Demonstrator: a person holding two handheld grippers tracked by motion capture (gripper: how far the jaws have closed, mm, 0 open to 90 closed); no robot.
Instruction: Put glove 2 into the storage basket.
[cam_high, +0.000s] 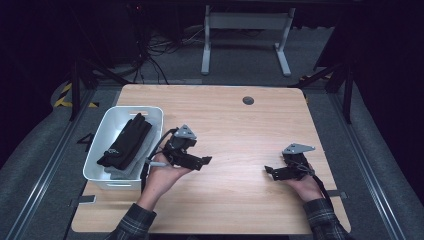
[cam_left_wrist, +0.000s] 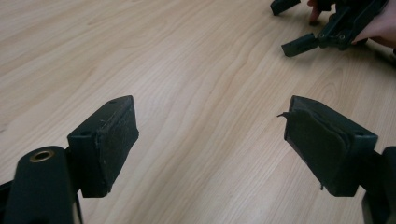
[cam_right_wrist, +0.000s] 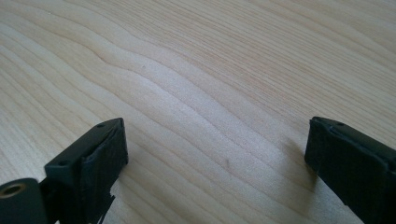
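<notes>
the left gripper (cam_high: 202, 161) hovers over the bare wooden table (cam_high: 235, 125) just right of the white bin (cam_high: 152, 116), jaws spread and released, nothing between them. folded black clothing (cam_high: 125, 142) lies inside the bin. the right gripper (cam_high: 270, 171) rests low at the right, also spread wide and empty.

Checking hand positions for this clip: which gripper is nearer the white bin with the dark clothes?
Left. The left gripper sits just beside the white bin, off its right wall. The right gripper is far across the table, near its right side.
</notes>
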